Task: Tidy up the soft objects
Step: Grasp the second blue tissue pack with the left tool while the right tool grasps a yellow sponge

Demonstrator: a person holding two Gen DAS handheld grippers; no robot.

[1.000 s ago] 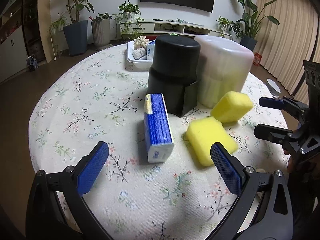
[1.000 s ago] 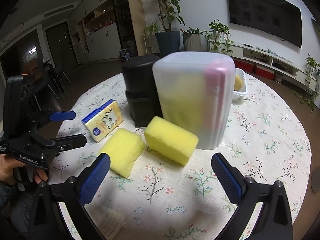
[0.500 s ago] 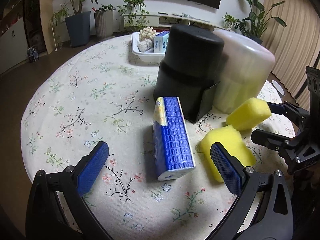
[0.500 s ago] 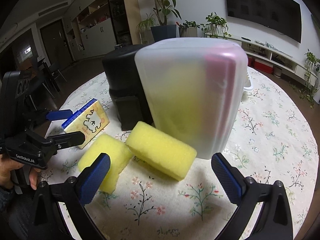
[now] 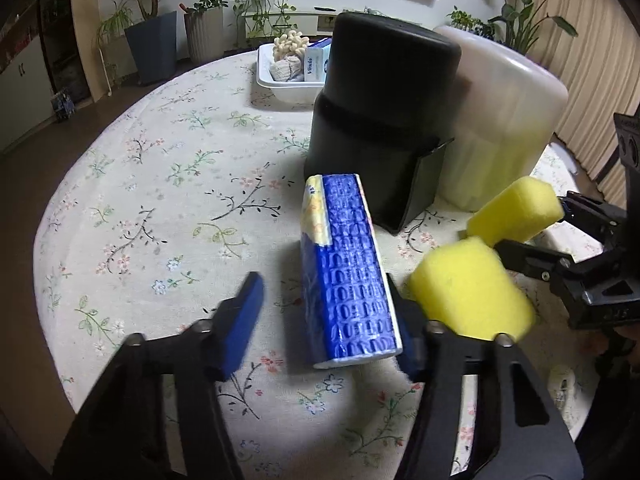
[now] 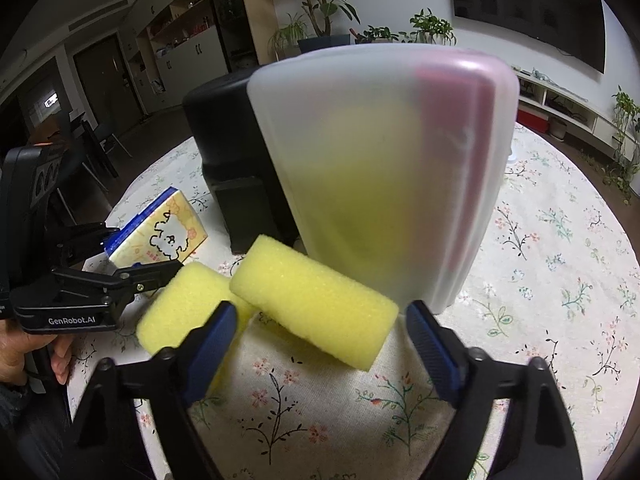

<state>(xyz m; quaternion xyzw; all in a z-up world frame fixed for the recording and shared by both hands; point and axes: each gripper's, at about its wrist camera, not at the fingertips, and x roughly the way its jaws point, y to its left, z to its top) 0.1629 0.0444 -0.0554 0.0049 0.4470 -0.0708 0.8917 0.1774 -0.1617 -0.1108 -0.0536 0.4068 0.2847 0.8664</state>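
Left wrist view showed the blue tissue pack (image 5: 352,272) lying on the floral tablecloth (image 5: 160,184) between the parted fingers of the left gripper (image 5: 328,320); soft and light, it would take a squeeze across its long sides; the right gripper (image 6: 320,336), also apart, straddled a yellow sponge (image 6: 316,300) beside the translucent bin (image 6: 384,168); springy, best pinched mid-length.

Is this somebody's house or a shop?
Most likely a home living room: a black wall-mounted television, leafy potted houseplants, and a round table with a floral tablecloth.
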